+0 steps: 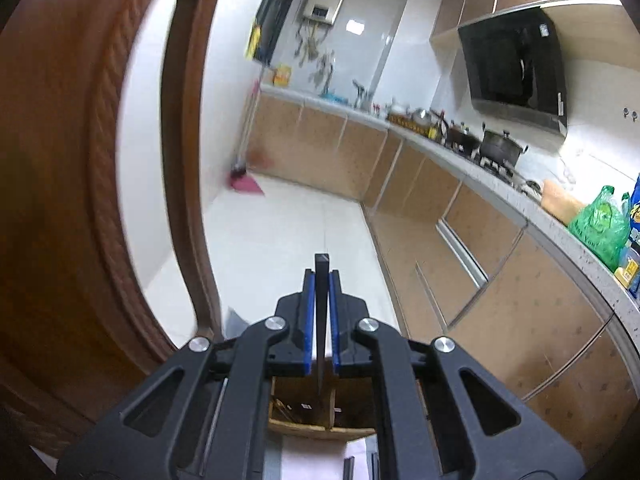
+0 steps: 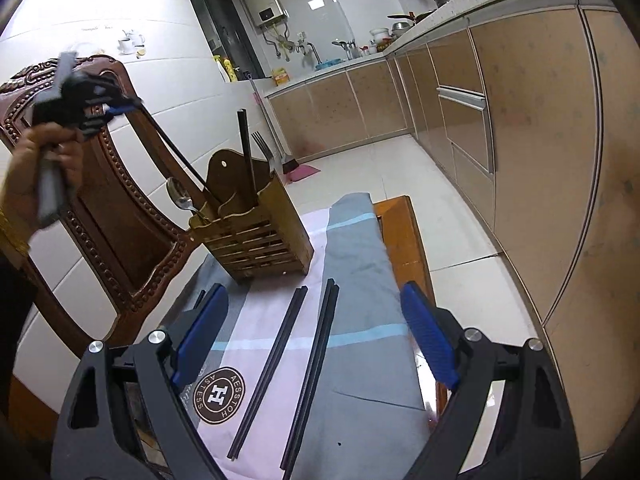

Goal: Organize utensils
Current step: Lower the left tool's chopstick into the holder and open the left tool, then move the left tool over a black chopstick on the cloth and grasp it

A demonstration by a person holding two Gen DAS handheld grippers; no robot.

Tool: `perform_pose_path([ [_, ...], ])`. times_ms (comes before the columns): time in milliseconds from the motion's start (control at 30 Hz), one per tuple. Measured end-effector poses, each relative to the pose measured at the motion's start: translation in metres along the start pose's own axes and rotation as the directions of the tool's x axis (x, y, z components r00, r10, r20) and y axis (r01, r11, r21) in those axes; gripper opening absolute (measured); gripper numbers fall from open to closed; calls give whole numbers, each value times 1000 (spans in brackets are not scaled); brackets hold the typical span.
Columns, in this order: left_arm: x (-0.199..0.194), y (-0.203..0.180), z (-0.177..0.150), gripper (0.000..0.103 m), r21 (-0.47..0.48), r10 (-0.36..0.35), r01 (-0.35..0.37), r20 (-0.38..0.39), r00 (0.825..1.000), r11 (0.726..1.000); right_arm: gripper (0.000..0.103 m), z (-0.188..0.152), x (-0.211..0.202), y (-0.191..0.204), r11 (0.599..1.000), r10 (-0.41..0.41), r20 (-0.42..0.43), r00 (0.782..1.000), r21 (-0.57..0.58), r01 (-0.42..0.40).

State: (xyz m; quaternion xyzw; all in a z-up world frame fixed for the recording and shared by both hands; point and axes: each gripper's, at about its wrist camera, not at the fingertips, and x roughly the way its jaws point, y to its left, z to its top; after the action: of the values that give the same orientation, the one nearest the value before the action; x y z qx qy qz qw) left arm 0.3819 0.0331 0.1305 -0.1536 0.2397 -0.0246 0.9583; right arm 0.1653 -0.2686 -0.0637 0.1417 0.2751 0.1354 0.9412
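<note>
Gripping a black chopstick (image 1: 321,320) between clenched pads, the left gripper (image 1: 321,280) lowers its tip into the wooden utensil holder (image 2: 256,236), which already contains a spoon (image 2: 180,196), fork (image 2: 264,148) and chopstick. The right gripper (image 2: 314,344), spread wide and empty, hovers over two chopstick pairs (image 2: 296,364) left on the cloth (image 2: 360,248).

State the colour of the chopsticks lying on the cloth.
Black; the chopsticks show best in the right wrist view.

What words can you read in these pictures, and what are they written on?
"AESSTOH" and "ASTESS", with a big "H": round brown badge on the cloth.
Green bag: print too blurred to read.
Yellow box: too small to read.
</note>
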Motion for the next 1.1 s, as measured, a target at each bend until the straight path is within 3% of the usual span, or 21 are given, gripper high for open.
perform_pose_path([
  [100,21,6,-30,9,12,-13,14,-84,996,1000,86,-1,1,0,1000,1,-10,1000,-1,-1],
  [133,21,7,-38,22,21,-13,15,-99,995,1000,86,-1,2,1,1000,4,-12,1000,-2,-4],
  [167,17,8,-50,57,46,-4,9,-111,994,999,86,-1,2,2,1000,4,-14,1000,-5,-4],
  [200,10,9,-58,81,64,6,1,-107,994,998,86,-1,2,3,1000,4,-15,1000,-12,-4],
  [300,-31,7,-102,89,146,11,3,-101,995,989,86,-4,2,9,999,4,-19,1000,-41,-5],
  [467,-81,4,-184,93,269,37,12,-176,984,963,86,-10,4,16,998,-4,-42,999,-68,1],
  [567,-101,14,-240,93,242,44,12,-226,973,970,86,-17,4,24,995,-16,-62,998,-103,10],
  [667,-108,23,-272,93,254,80,-15,-249,965,967,86,-24,0,33,990,-20,-79,997,-137,9],
  [767,-106,26,-282,93,289,120,-34,-287,950,957,86,-33,-8,42,985,-23,-97,995,-175,6],
  [1100,-109,28,-281,93,255,112,-37,-285,952,966,86,-42,-19,48,979,-28,-109,994,-203,5],
])
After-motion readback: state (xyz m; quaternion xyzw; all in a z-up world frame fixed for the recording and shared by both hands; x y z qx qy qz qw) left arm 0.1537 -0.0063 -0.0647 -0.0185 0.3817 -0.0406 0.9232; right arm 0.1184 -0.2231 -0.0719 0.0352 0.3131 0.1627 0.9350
